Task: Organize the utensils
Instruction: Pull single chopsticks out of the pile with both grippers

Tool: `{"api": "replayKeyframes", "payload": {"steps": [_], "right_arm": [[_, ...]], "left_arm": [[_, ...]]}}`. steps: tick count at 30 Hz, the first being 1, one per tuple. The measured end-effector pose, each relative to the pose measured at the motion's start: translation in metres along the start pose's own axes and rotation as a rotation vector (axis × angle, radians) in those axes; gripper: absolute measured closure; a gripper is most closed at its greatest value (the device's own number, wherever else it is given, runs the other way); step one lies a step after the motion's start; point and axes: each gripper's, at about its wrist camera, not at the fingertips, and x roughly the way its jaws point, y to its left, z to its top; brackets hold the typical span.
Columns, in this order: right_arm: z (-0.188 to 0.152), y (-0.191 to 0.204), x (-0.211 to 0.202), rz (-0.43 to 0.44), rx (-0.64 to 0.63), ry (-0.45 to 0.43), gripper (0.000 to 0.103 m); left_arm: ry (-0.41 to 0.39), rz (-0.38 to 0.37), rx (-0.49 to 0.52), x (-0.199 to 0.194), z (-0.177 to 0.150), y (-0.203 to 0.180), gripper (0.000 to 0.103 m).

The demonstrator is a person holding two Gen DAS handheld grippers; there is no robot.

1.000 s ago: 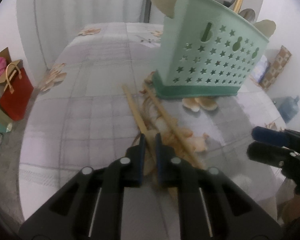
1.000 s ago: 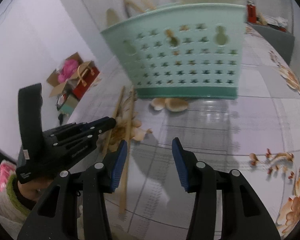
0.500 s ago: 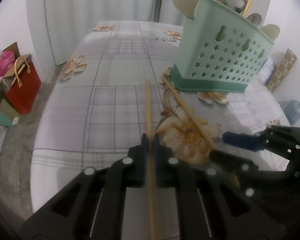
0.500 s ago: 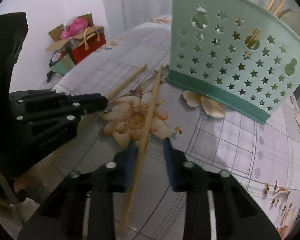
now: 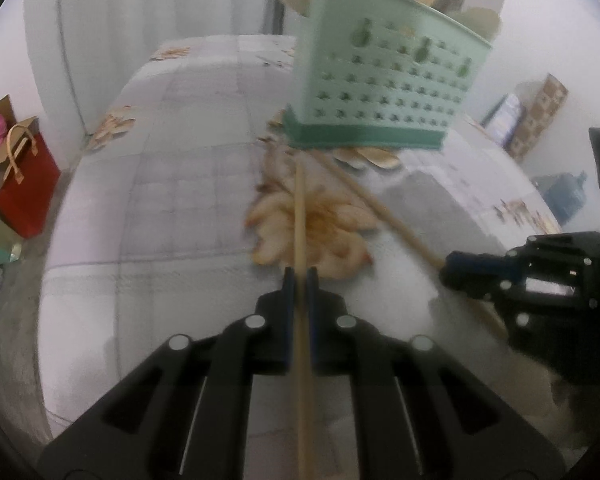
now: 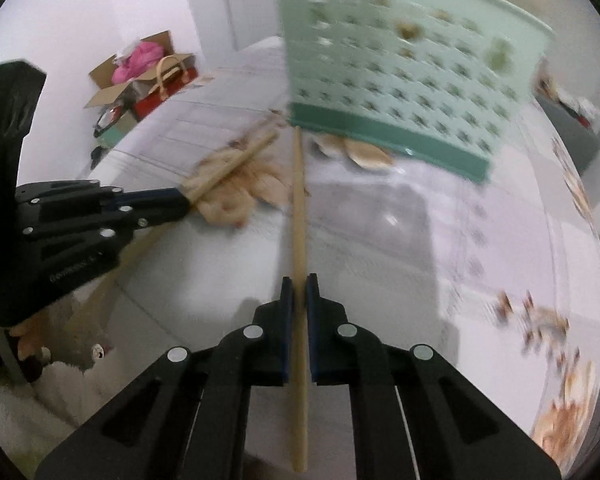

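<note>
My left gripper (image 5: 299, 276) is shut on a wooden chopstick (image 5: 299, 208) that runs straight ahead toward the mint-green star-holed utensil basket (image 5: 380, 80). My right gripper (image 6: 299, 285) has its jaws closing tight on a second chopstick (image 6: 298, 208), pads pressed to it, tip near the basket (image 6: 400, 72). Each view shows the other hand's tool: the right gripper (image 5: 452, 268) on the slanting chopstick (image 5: 372, 200), and the left gripper (image 6: 180, 202) holding its stick (image 6: 236, 160). Spoons and chopsticks stand in the basket, blurred.
The basket stands on a table with a floral checked cloth (image 5: 180, 200). Its left edge drops off to a red gift bag (image 5: 28, 184) and a cardboard box with pink stuff (image 6: 140, 68). A blue water jug (image 5: 564, 196) sits on the floor at right.
The right gripper went from open beside the second chopstick to straddling it, then shut on it. The left gripper's chopstick swung to point at the basket.
</note>
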Motion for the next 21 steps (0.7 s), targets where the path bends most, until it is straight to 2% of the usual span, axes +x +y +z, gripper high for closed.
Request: {"api": "replayKeyframes", "payload": {"steps": [8, 10, 13, 15, 17, 21], "right_arm": [[-0.029, -0.05, -0.02, -0.056, 0.202, 0.022, 0.096], [-0.029, -0.057, -0.02, -0.045, 0.229, 0.03, 0.096], [-0.021, -0.056, -0.015, -0.044, 0.225, 0.041, 0.095], [-0.016, -0.053, -0.011, -0.052, 0.202, 0.045, 0.09], [-0.01, -0.05, -0.008, -0.062, 0.178, 0.041, 0.074], [0.005, -0.046, 0.003, -0.078, 0.148, 0.028, 0.072]], "left_arm": [[0.037, 0.011, 0.043, 0.006, 0.006, -0.019, 0.097], [0.044, 0.019, 0.054, 0.01, 0.01, -0.021, 0.089], [0.05, 0.048, 0.08, 0.014, 0.017, -0.026, 0.085], [0.05, 0.07, 0.091, 0.017, 0.02, -0.028, 0.085], [0.05, 0.084, 0.092, 0.019, 0.024, -0.028, 0.085], [0.054, 0.11, 0.094, 0.023, 0.03, -0.029, 0.085]]}}
